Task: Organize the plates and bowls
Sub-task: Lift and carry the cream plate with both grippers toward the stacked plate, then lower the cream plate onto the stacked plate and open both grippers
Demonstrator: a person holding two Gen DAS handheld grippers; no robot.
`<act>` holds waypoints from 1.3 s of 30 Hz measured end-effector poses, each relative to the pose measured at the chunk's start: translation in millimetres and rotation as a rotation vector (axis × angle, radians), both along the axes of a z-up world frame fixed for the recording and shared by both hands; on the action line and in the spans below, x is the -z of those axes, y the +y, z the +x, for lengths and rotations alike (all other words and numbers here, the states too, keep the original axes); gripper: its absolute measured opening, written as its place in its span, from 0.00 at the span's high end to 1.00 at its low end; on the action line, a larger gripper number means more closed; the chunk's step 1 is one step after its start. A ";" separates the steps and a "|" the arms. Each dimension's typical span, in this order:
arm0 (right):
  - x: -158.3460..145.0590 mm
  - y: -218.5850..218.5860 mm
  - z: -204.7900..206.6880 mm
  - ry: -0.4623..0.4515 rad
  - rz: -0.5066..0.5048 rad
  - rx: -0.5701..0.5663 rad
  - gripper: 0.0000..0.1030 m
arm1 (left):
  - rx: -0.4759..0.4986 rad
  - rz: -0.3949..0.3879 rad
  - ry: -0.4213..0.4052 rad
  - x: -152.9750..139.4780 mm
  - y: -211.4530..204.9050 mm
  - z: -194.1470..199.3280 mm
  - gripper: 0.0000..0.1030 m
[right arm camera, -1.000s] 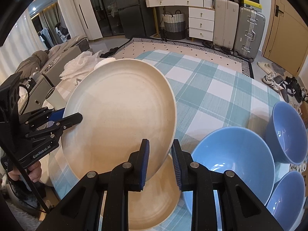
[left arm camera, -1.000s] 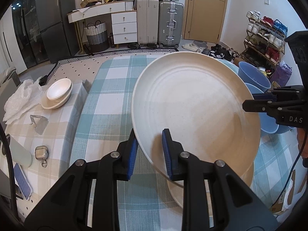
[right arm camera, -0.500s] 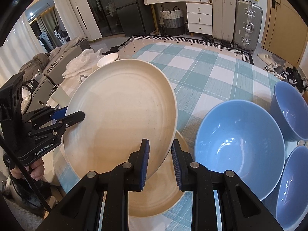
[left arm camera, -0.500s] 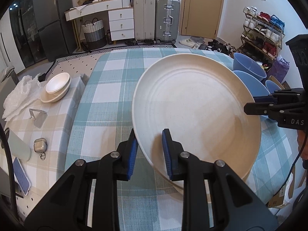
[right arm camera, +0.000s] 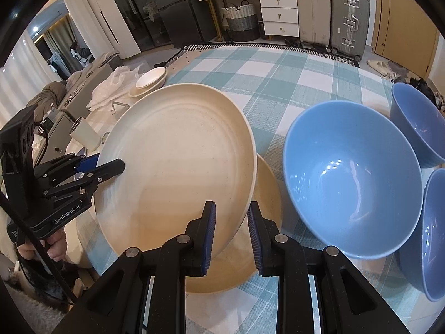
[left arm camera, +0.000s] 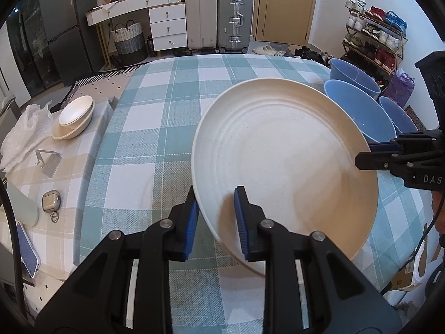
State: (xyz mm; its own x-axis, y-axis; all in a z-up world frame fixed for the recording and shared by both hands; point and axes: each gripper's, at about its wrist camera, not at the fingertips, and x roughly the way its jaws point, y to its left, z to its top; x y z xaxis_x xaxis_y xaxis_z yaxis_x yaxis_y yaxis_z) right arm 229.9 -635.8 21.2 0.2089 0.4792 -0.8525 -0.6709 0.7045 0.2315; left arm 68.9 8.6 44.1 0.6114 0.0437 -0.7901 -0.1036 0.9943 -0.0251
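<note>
Room: bedroom-like space with two suitcases [left arm camera: 218,18] by a white dresser [left arm camera: 167,27], a wooden door [left arm camera: 286,5], a shoe rack [left arm camera: 372,39] and a woven basket [left arm camera: 129,43].
Surface: checked teal-and-white cloth [left arm camera: 155,128] over the table; a lower side table with beige checks [left arm camera: 30,178] sits just beside it on the left.
Plate: large cream plate [left arm camera: 281,161], tilted, raised above the cloth and held at two opposite rim points.
Left gripper: left gripper [left arm camera: 215,220] has its blue pads closed on the near rim, one pad under and one on the upper face.
Right gripper: right gripper [right arm camera: 230,231] likewise clamps the plate's rim between its pads; in the left view it shows at the plate's right edge.
Second plate: another cream plate [right arm camera: 267,183] lies flat on the cloth, partly under the raised one.
Bowls: three blue bowls, big bowl [right arm camera: 350,178] just right of the plates, far bowl [right arm camera: 414,122] and near bowl [right arm camera: 428,233] beside it at the table's right edge.
Side table: stacked white dishes [left arm camera: 73,117], a plastic bag [left arm camera: 22,130], an earbud case [left arm camera: 51,201], a phone [left arm camera: 26,246].
</note>
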 end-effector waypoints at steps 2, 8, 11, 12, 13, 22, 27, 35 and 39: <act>3.4 -2.2 -2.2 0.007 -0.006 0.006 0.77 | 0.006 0.003 0.005 3.7 -2.2 -0.2 0.80; 12.5 -9.5 -6.4 0.031 -0.015 0.020 0.77 | 0.020 -0.009 0.022 15.1 -6.9 0.9 0.80; 15.5 -13.5 -5.9 0.040 -0.014 0.035 0.77 | 0.026 -0.009 0.029 20.8 -9.9 2.2 0.79; 16.7 -14.6 -5.8 0.043 -0.015 0.039 0.77 | 0.028 -0.008 0.033 22.8 -11.0 3.1 0.79; 17.5 -15.7 -5.4 0.045 -0.016 0.044 0.77 | 0.029 -0.009 0.035 24.4 -11.8 3.7 0.79; 23.2 -20.6 -4.7 0.051 -0.033 0.063 0.77 | 0.037 0.001 0.055 38.4 -19.8 10.5 0.78; 26.8 -17.2 -6.6 0.026 -0.063 0.059 0.76 | 0.036 0.007 0.065 45.2 -21.1 13.4 0.78; 31.1 -15.3 -6.9 0.011 -0.085 0.057 0.75 | 0.031 0.037 0.078 52.3 -24.0 16.4 0.76; 33.1 -13.9 -7.3 0.011 -0.094 0.054 0.75 | 0.027 0.044 0.086 56.5 -24.6 18.0 0.76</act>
